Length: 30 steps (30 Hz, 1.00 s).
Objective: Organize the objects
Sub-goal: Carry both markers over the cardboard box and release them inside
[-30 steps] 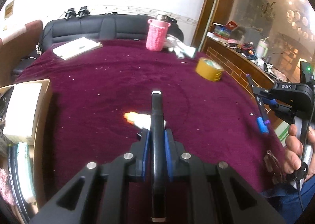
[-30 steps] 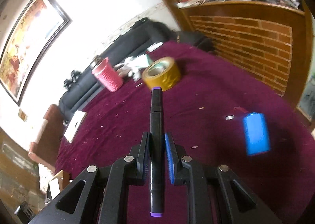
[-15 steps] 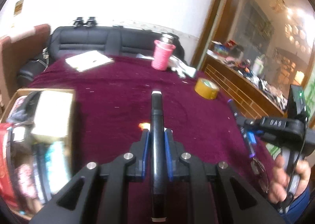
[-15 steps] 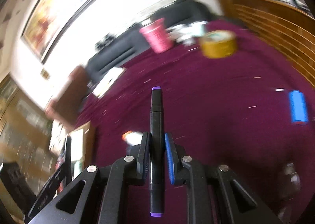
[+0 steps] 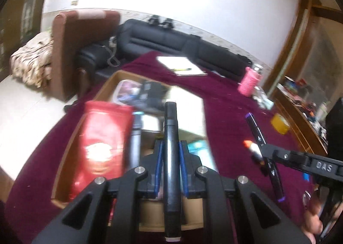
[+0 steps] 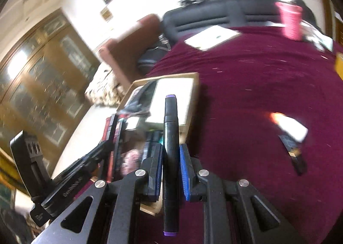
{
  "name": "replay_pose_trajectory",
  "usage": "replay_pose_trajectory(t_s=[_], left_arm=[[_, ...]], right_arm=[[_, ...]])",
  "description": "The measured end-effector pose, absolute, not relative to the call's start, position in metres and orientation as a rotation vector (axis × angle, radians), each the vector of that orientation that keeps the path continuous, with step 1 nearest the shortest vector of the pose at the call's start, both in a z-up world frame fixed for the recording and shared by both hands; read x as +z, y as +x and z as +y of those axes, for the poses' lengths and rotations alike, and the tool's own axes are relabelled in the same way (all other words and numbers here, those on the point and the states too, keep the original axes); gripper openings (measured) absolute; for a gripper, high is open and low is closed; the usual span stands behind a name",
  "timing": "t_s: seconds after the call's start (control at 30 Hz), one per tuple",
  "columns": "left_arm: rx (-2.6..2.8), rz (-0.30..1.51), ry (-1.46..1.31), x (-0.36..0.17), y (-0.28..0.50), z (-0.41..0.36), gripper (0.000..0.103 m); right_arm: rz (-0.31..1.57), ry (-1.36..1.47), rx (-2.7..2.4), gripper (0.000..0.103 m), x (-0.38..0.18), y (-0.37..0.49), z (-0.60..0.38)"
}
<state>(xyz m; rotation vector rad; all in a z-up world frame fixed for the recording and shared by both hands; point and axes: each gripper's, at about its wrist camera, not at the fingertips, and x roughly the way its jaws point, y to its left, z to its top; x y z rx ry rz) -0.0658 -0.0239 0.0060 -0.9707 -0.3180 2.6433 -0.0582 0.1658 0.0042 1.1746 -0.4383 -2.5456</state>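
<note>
My left gripper (image 5: 171,149) is shut on a black marker with white ends (image 5: 170,128) and hangs over an open cardboard box (image 5: 103,89) at the left of the maroon table. A red pouch (image 5: 100,136) and other packed items lie in the box. My right gripper (image 6: 170,153) is shut on a black marker with purple ends (image 6: 170,128), near the box's right rim (image 6: 194,93). In the left wrist view the right gripper (image 5: 264,155) shows at the right with its purple-ended marker (image 5: 255,128).
A small white tube with an orange cap (image 5: 254,148) lies on the cloth right of the box, beside a dark object (image 6: 294,156). Farther back sit a yellow tape roll (image 5: 279,123), a pink cup (image 5: 248,82) and a white notebook (image 5: 182,65). A black sofa and a brown armchair border the table.
Both grippers have swung left across the cloth, from the open middle to the cardboard box. Each still holds its marker. The right gripper has rolled, so its view has levelled.
</note>
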Motion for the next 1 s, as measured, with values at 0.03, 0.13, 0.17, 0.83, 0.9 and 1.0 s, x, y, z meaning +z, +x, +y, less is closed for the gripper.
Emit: replay_pose_trajectory(t_s=[0.03,0.13,0.17,0.83,0.9,1.0], left_arm=[[2.650,-0.324,-0.979,0.004,-0.067,-0.028,0.015],[2.660,-0.347,-1.001,-0.002,-0.072,-0.035,0.015],[2.663,-0.349,-1.005,-0.003,-0.073,-0.038,0.015],[2.665,-0.359,-1.024,-0.014,-0.078,-0.040,0.020],[2.673,-0.364,-1.014,-0.011,-0.077,-0.041,0.026],[2.675,-0.361,-0.988,-0.005,-0.074,-0.041,0.026]], right_arm=[[-0.420,1.183,-2.536,0.018,0.001,-0.063,0.156],[-0.399,1.203,-2.523,0.018,-0.008,-0.075,0.137],[-0.395,1.207,-2.523,0.018,-0.011,-0.078,0.133],[-0.383,1.195,-2.498,0.035,-0.014,-0.084,0.127],[-0.395,1.181,-2.502,0.035,-0.010,-0.080,0.134],[-0.428,1.171,-2.515,0.035,-0.007,-0.075,0.150]])
